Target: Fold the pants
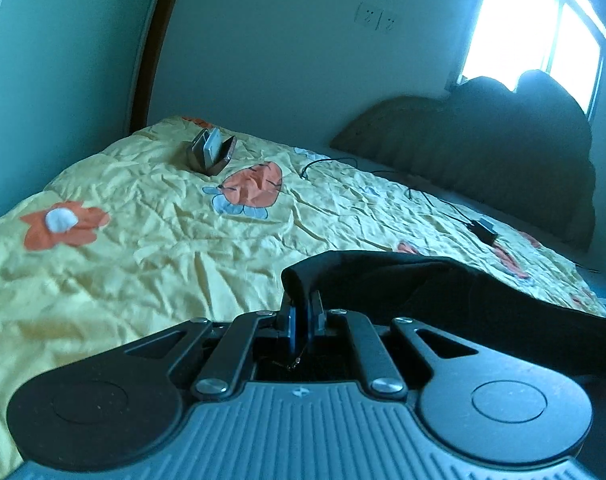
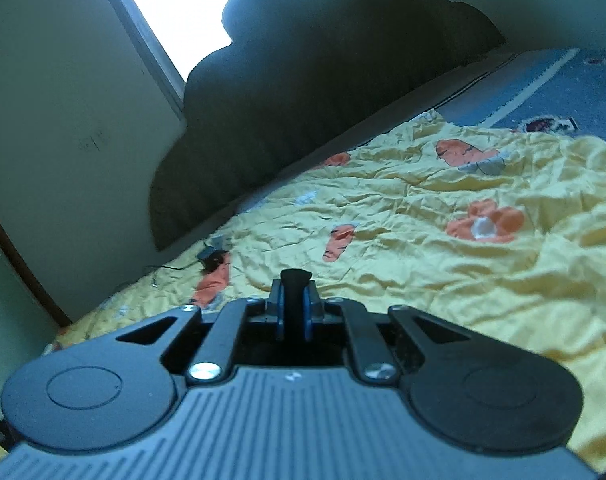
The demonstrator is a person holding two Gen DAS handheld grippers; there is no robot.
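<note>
No readable writing; both hand-held grippers clamp black pants [image 1: 443,292].

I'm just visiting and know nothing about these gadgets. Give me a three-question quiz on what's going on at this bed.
1. True or false: both the left gripper and the right gripper are shut on the black pants.
2. What colour is the bedspread: A green, B yellow, C white?
3. What small thing lies by the headboard, on a thin cable?

Key: 1 true. 2 B. 3 a black charger.
</note>
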